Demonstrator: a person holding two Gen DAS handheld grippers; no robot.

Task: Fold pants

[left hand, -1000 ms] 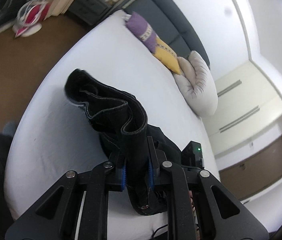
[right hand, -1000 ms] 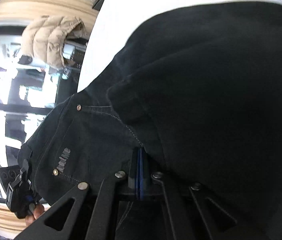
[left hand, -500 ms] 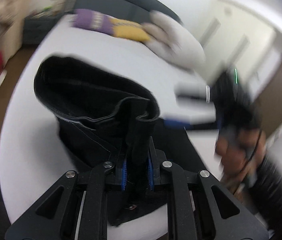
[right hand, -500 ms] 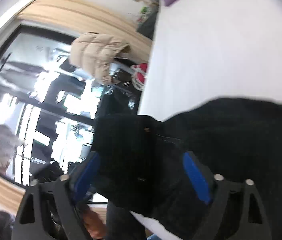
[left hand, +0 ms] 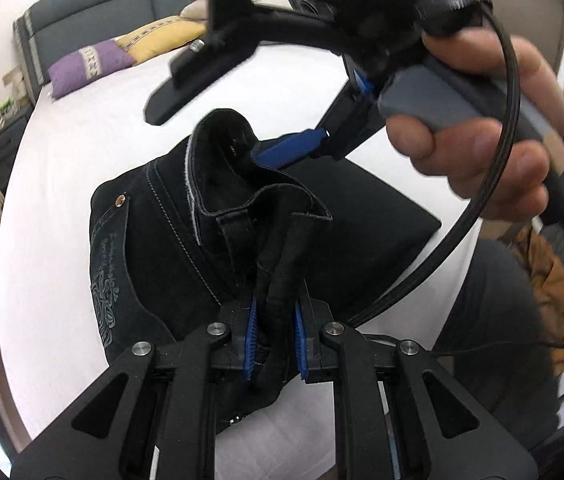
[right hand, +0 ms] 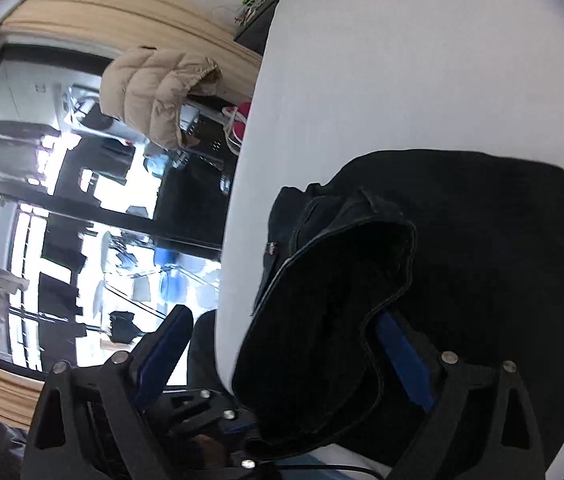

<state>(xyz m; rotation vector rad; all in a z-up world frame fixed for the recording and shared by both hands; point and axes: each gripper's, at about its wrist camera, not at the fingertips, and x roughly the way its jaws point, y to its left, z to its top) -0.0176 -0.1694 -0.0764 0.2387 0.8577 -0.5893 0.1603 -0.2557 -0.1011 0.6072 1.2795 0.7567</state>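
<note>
Left wrist: left tongs (left hand: 274,346) are pinching the waistband of the black pants (left hand: 170,240), which are lying part-folded on the white bed (left hand: 62,168).

Right wrist: right tongs (right hand: 282,360) are standing spread, straddling loose fabric; they should be closing on one waistband edge, level with the left.

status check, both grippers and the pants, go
Left gripper clamped on black pants waistband. Right gripper open, straddling the fabric. Pants bunched on white bed. Nothing in the way.
</note>
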